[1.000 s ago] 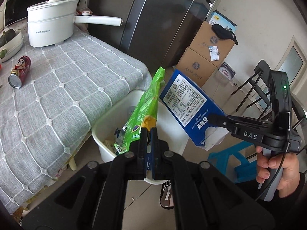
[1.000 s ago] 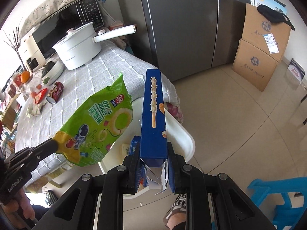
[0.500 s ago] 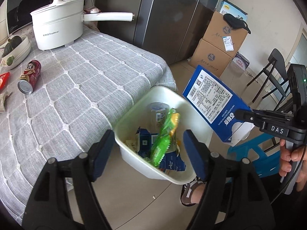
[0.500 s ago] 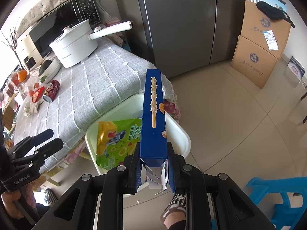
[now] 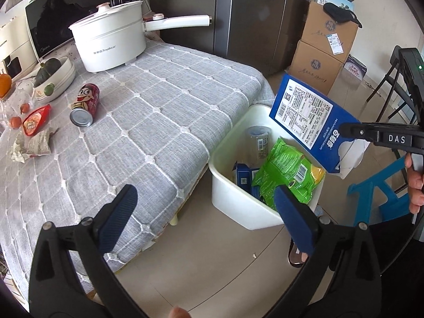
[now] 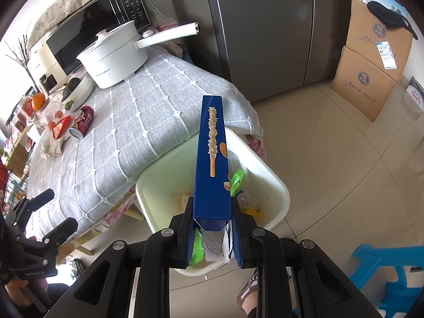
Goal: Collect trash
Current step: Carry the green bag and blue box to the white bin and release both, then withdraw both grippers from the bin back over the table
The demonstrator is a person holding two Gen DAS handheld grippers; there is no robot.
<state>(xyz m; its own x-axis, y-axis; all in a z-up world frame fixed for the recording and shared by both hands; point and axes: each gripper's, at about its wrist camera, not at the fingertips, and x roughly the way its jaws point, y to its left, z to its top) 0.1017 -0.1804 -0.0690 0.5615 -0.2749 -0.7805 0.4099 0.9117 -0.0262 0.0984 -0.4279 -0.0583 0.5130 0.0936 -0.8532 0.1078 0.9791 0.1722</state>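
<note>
Right gripper (image 6: 212, 234) clamps the open end of the blue snack box (image 6: 211, 164), held on edge over the white bin (image 5: 233, 201) that stands on the floor just beside the table (image 5: 148, 122). Step in hand, as I judge it: drop the box. To do it well, carry the box further over the middle of the bin, tip its free end down toward the contents, then let go, so it cannot catch the near rim and tumble to the floor (the box is long against the bin's mouth). Left gripper (image 5: 204, 214) holds nothing, its jaws spread wide; they have just been opening, with nothing between them now. Against a second ago: the green snack bag (image 5: 286, 175) was pinched in the left gripper above the bin, and now lies inside it on top of a small blue carton (image 5: 242, 176), beside a clear plastic cup (image 5: 258, 143). Still on the table: a red can (image 5: 85, 105) on its side and crumpled wrappers (image 5: 33, 135), to be collected after
</note>
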